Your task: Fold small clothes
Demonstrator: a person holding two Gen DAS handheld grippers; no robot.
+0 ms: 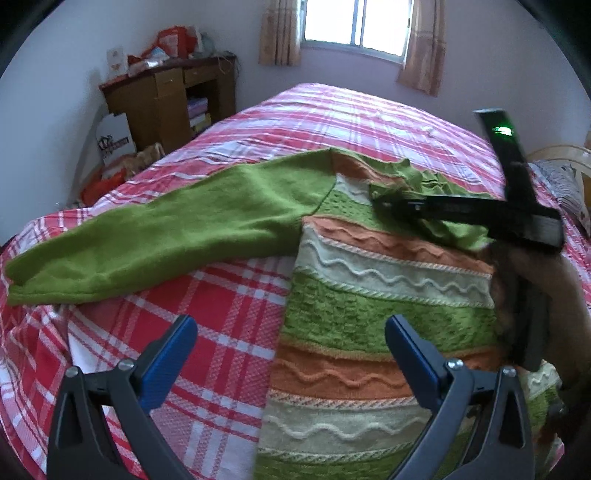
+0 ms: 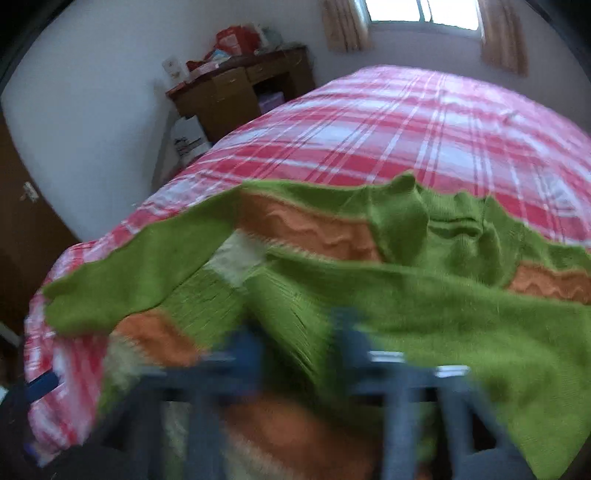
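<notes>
So the sweater (image 1: 369, 280) was lying on the bed (image 1: 229, 317), body toward the near edge and one sleeve (image 1: 155, 236) stretched out to the left. The left gripper (image 1: 291, 339) hung over the body's left edge, the right gripper (image 1: 391, 205) was up by the collar. Desk (image 1: 166, 96) sat behind-left, window (image 1: 354, 26) behind the bed.

Daylight comes through a window (image 1: 356, 24) with peach curtains (image 1: 423, 48) in the pale far wall (image 1: 55, 81), beyond a bed under a red plaid cover (image 1: 332, 114), while a cluttered brown wooden desk (image 1: 170, 96) stands in the left corner.
</notes>
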